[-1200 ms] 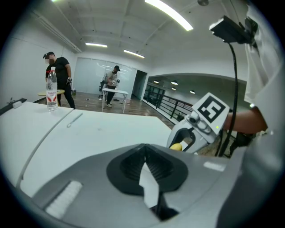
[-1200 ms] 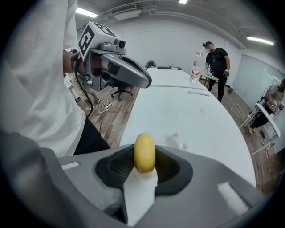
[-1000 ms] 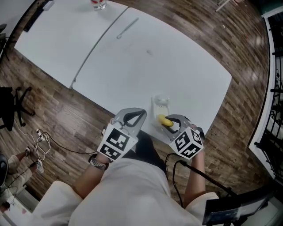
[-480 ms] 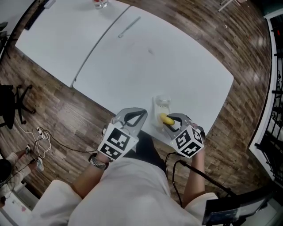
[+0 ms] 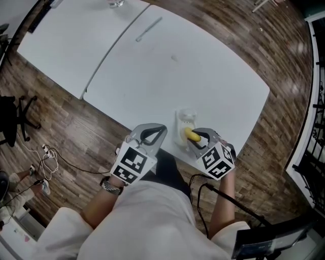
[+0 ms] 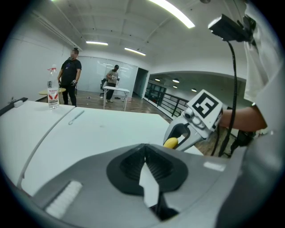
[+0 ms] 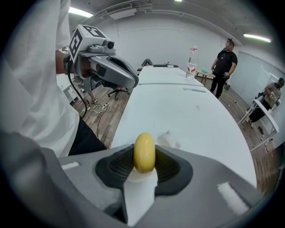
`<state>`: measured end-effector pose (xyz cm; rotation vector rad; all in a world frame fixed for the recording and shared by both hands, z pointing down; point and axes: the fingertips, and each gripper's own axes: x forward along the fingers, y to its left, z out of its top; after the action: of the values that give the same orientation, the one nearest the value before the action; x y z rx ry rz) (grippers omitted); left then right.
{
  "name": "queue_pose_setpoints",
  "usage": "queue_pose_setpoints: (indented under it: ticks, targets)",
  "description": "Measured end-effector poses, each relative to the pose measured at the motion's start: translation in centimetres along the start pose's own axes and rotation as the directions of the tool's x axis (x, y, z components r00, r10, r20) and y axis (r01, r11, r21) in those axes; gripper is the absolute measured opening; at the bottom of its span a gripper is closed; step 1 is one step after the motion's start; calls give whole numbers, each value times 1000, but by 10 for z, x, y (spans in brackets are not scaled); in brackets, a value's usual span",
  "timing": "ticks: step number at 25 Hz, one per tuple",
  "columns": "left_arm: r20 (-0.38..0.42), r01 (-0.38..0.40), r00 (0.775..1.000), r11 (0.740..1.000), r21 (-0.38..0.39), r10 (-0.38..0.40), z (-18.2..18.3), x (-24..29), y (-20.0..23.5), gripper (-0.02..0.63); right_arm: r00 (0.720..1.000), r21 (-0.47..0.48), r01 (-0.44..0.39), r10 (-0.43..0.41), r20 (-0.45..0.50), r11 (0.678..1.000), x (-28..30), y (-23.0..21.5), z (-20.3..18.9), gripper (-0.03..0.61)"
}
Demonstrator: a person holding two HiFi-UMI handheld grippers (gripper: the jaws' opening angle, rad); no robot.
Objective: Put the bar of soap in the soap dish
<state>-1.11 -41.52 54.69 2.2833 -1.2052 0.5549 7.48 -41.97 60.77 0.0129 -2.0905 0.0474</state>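
A yellow oval bar of soap (image 5: 190, 134) (image 7: 144, 151) stands on edge between the jaws of my right gripper (image 5: 192, 136) (image 7: 144, 156), which is shut on it. It hangs just above the near edge of the white table (image 5: 203, 76). The translucent soap dish (image 5: 186, 121) (image 7: 168, 138) lies on the table directly beyond the soap. My left gripper (image 5: 162, 129) (image 6: 143, 159) hovers to the left of the dish at the table's edge, shut with nothing in it. From the left gripper view I see the right gripper (image 6: 180, 136) holding the soap (image 6: 171, 142).
A second white table (image 5: 66, 45) joins on the left, with a water bottle (image 5: 114, 4) (image 6: 53, 92) at its far end. A thin pen-like stick (image 5: 148, 29) lies far across the table. An office chair (image 5: 15, 122) and cables (image 5: 48, 162) are on the wooden floor. People stand far off.
The right gripper with the soap has crept slightly toward the dish. The left gripper has stayed where it was.
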Motion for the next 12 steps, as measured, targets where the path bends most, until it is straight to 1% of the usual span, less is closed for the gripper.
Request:
queue_pose_setpoints:
  ticks: [6,12]
  targets:
    - [24,7,1000,1000,11,-7,4,-2,-3,8,999,-25,-5,4,-37,1000,5,-5,-2,121]
    - [34,10,999,1000,6,-10,4,-3,-3,8,1000,-16,-15,14,-27,1000,6,-6,0,121]
